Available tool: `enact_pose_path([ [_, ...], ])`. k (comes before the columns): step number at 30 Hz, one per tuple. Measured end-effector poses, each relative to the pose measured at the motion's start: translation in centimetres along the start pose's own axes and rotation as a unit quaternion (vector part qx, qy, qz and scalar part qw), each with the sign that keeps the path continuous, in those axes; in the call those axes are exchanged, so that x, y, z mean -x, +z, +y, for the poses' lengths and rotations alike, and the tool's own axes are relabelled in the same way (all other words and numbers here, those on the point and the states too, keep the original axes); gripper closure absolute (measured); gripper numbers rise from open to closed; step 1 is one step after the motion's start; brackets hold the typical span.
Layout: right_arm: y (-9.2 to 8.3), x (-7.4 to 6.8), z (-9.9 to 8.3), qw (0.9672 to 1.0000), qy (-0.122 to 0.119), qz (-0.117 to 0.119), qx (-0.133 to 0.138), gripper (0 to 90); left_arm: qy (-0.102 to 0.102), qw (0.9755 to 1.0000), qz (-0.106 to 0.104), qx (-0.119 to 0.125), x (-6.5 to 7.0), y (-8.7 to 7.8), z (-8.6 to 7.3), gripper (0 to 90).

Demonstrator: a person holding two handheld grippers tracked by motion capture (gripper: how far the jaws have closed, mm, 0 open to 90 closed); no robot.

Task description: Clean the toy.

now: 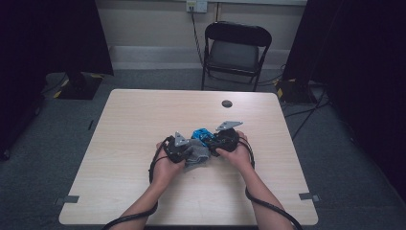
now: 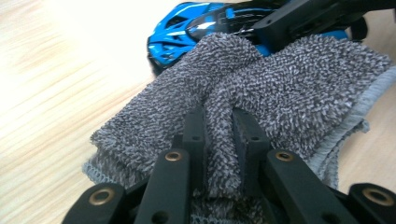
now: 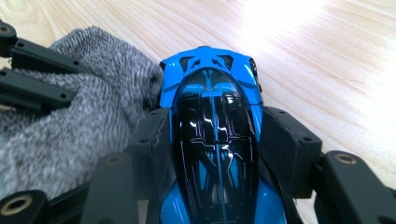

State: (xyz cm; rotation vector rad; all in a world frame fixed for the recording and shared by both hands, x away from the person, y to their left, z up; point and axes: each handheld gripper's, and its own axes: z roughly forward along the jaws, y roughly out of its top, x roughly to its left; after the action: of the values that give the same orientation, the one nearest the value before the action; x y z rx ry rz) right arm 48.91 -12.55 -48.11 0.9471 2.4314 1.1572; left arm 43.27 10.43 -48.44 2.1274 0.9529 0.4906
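Observation:
A blue and black toy car (image 3: 212, 126) sits between the jaws of my right gripper (image 3: 215, 140), which is shut on its sides. My left gripper (image 2: 219, 135) is shut on a pinched fold of a grey terry cloth (image 2: 289, 88). The cloth lies against the car's side (image 2: 187, 32). From above, both grippers meet at the middle of the table: the left gripper (image 1: 178, 147), the cloth (image 1: 196, 154), the car (image 1: 201, 135) and the right gripper (image 1: 225, 139) sit close together.
The light wooden table (image 1: 143, 120) has a round cable hole (image 1: 227, 103) at its far side. A black folding chair (image 1: 235, 50) stands behind the table. Dark panels stand at both sides, with cables on the grey floor.

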Motion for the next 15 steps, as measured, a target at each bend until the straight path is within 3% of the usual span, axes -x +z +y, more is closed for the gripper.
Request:
enact_pose_path([
  [15,0.0,0.0,0.1,1.0,0.0,0.0,-0.004,43.5,-0.035,0.9993,0.017,0.002,-2.8,-0.1,-0.5,76.9],
])
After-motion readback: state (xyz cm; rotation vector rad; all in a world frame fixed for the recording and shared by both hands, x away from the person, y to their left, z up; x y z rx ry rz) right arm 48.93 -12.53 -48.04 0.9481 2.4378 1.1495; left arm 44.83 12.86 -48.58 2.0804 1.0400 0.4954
